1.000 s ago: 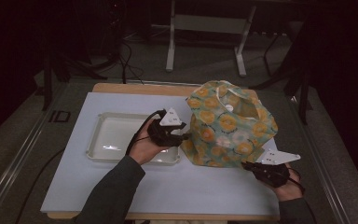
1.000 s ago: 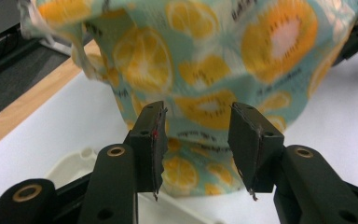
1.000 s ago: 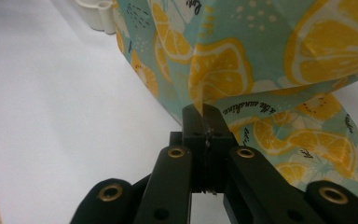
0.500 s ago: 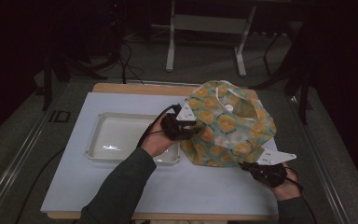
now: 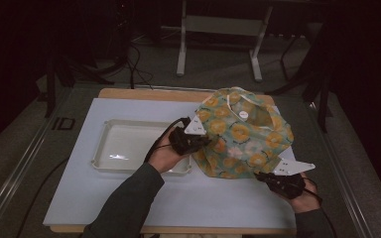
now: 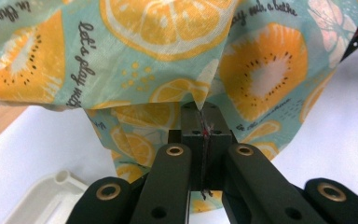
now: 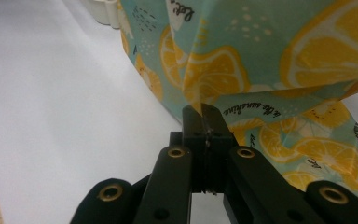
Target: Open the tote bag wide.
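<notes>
One cloth [image 5: 240, 136] – teal with orange citrus print – bunched up on the table [image 5: 129, 198], just right of the one white tray [image 5: 124, 148]. Two grippers: left gripper [image 5: 201, 144] has just closed, jaws clamped on the cloth edge nearest the tray; right gripper [image 5: 270, 174] clamped on the cloth's near edge – far side from the tray

hand-held gripper [image 7: 204, 116]: clamped on fruit-print cloth [image 7: 279, 51] | white table [image 7: 51, 116] beneath
</notes>
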Demonstrator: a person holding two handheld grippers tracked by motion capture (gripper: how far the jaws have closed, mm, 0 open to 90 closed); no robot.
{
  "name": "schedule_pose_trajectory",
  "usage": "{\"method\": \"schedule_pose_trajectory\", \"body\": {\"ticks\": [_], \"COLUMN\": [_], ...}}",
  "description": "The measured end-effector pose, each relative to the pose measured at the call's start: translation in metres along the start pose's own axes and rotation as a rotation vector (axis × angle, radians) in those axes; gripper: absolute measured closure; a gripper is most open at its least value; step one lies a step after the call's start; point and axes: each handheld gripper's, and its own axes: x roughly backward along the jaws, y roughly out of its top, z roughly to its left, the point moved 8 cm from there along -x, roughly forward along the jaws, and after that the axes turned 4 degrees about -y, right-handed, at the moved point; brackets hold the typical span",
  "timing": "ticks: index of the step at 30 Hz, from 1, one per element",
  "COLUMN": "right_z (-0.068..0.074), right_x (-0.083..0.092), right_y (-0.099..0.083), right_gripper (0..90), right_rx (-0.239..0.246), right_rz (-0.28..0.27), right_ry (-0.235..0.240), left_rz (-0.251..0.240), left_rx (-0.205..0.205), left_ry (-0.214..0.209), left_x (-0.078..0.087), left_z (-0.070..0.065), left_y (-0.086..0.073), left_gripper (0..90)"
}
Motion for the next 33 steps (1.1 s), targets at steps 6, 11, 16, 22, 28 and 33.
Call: {"method": "schedule_pose_trajectory", "body": {"ticks": [6,11,16,22,28,33], "right_z": [-0.001,-0.004,-0.005,-0.005,-0.01,-0.011], "right_x": [-0.006,-0.011,-0.014,-0.017,-0.024,-0.029], "right_y": [-0.003,-0.006,-0.008,-0.01,-0.022,-0.032], "right_gripper": [90.0,90.0,90.0,90.0,90.0,90.0], "right_rx": [-0.004,-0.012,-0.023,-0.03,-0.065,-0.078], "right_rz": [0.025,0.047,0.054,0.064,0.11,0.154], "right_ry": [-0.007,-0.025,-0.027,-0.024,-0.035,-0.045], "left_rz": [0.002,0.028,0.077,0.187,0.217,0.254], "left_rx": [0.001,-0.021,-0.005,0.016,0.032,0.041], "left_ry": [-0.024,-0.039,-0.049,-0.047,-0.061,-0.072], "left_x": [-0.003,-0.009,-0.021,-0.04,-0.048,-0.052], "left_z": [-0.008,-0.017,-0.018,-0.015,-0.017,-0.018], "left_y": [-0.009,-0.017,-0.034,-0.056,-0.067,-0.078], "left_gripper": [89.4,89.4,89.4,89.4,89.3,89.3]}}
